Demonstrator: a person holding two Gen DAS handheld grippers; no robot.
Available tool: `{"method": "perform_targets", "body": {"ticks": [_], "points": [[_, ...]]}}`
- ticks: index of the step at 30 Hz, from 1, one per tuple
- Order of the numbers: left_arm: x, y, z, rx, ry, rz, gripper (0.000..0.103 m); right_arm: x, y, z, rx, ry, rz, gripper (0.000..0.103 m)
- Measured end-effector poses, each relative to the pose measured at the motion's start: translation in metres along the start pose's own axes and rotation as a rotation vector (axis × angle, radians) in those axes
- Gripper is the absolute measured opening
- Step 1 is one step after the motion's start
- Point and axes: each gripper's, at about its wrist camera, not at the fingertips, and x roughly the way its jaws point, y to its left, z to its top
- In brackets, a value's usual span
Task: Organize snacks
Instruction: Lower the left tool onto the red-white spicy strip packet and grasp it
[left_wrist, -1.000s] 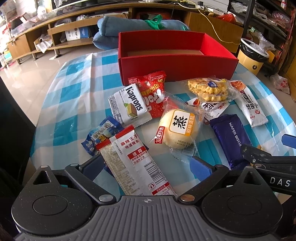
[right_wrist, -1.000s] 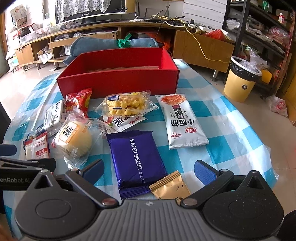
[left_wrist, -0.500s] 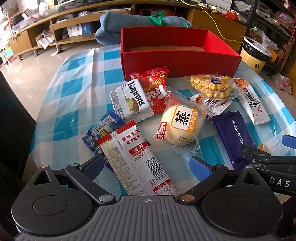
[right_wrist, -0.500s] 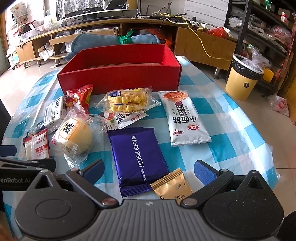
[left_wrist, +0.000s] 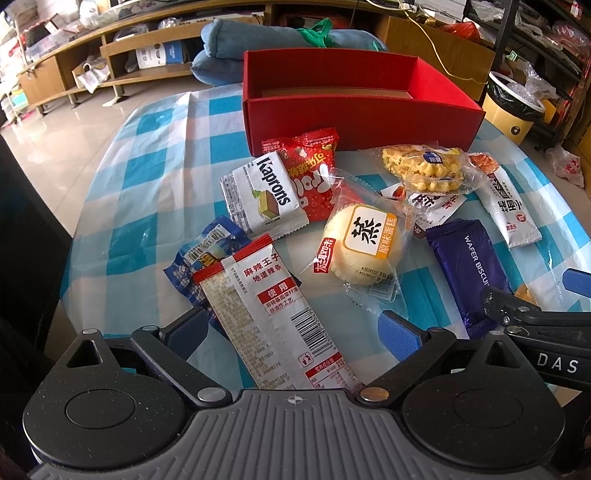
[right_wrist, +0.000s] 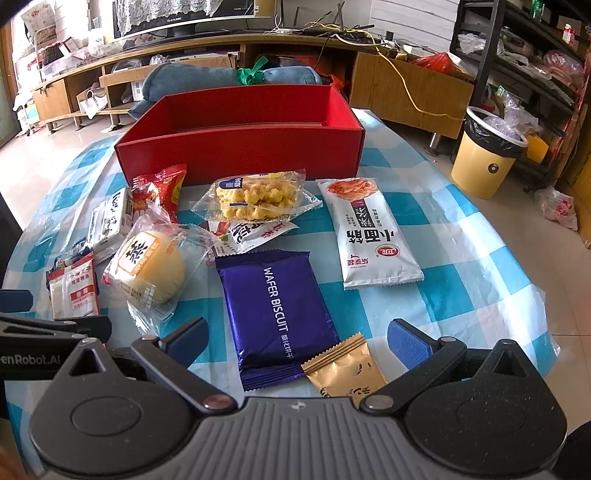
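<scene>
A round table (right_wrist: 480, 258) under a blue-and-white checked cloth carries everything. At its far side stands an open red box (right_wrist: 240, 155), its near wall just behind the snack pile; no packet shows inside it.

The left gripper (left_wrist: 295, 328) hovers at the near left edge with its fingers spread wide, holding nothing; the near end of the white spicy-strip packet (left_wrist: 269, 317) with red ends lies between them. The right gripper (right_wrist: 295, 332) sits at the near right, equally wide open and empty, with the purple wafer biscuit pack (right_wrist: 275, 314) lying between its fingers.

Just right of the purple pack, farther off, lies a long white noodle-snack packet (right_wrist: 373, 236). Left of the purple pack sits a clear-wrapped round yellow steamed cake (right_wrist: 151, 269). Beyond the cake, a clear bag of yellow puffed crackers (right_wrist: 255, 197) rests partly over a small white packet (right_wrist: 255, 232). At the left, a white Kaprons wafer pack (left_wrist: 262, 192) overlaps a red candy bag (left_wrist: 314, 173). A crumpled blue wrapper (left_wrist: 199, 254) lies under the far end of the strip packet. Smallest, a gold sachet (right_wrist: 343, 369) touches the purple pack's near right corner.
</scene>
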Motion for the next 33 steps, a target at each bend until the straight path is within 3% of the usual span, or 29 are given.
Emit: {"method": "perform_targets", "body": {"ticks": [18,22,24,30,33], "points": [[0.039,0.015,-0.005,-0.180,0.194,0.029,0.097,-0.005,-0.003,0.007,0.021,-0.009,0.084,0.100],[0.033,0.017,-0.005,-0.178,0.163,0.058,0.083,-0.006,-0.004,0.011,0.035,-0.013,0.105,0.099],[0.029,0.019,-0.003,-0.166,0.148,0.056,0.070,-0.006,-0.002,0.015,0.037,-0.012,0.118,0.099],[0.024,0.034,-0.003,-0.179,0.145,0.029,0.063,-0.011,0.021,0.032,-0.067,-0.055,0.168,0.099],[0.029,0.038,-0.002,-0.182,0.136,0.022,0.061,-0.001,0.037,0.042,-0.094,-0.018,0.216,0.099]]}}
